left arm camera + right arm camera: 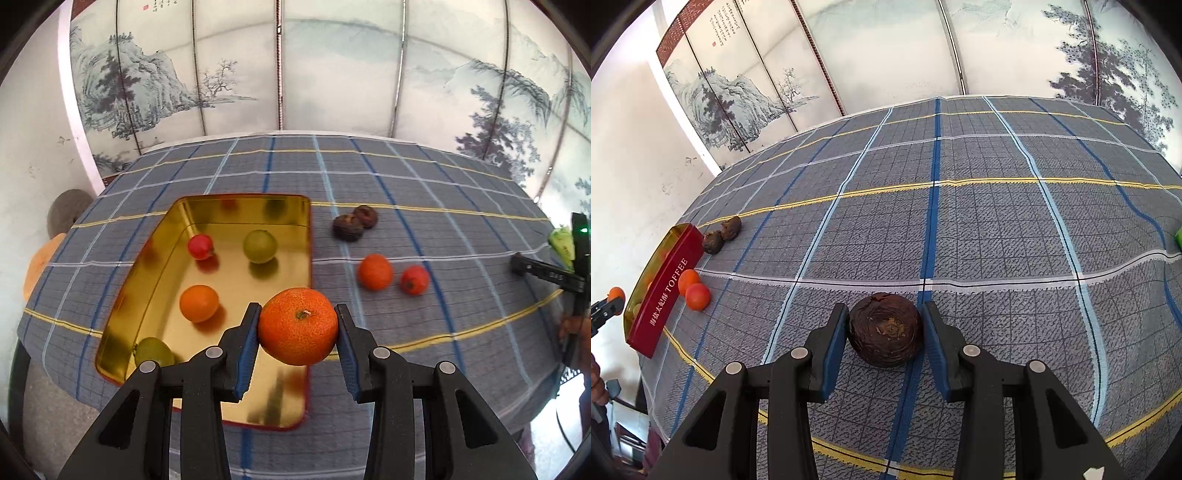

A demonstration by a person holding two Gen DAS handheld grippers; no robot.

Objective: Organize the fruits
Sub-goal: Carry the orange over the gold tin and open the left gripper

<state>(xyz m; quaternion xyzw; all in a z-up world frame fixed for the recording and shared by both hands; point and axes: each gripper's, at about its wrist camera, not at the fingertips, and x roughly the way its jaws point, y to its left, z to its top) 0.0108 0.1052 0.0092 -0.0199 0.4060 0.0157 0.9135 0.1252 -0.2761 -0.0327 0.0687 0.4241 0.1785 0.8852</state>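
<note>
My left gripper is shut on an orange tangerine and holds it above the right edge of a gold tin tray. The tray holds a red fruit, a green fruit, an orange fruit and a second green fruit. On the cloth lie two dark brown fruits, an orange fruit and a red fruit. My right gripper is shut on a dark brown fruit that rests on the cloth.
The table is covered by a grey-blue plaid cloth. The tin's red side reads TOFFEE at the left of the right wrist view. A painted folding screen stands behind the table. A green thing lies at the far right edge.
</note>
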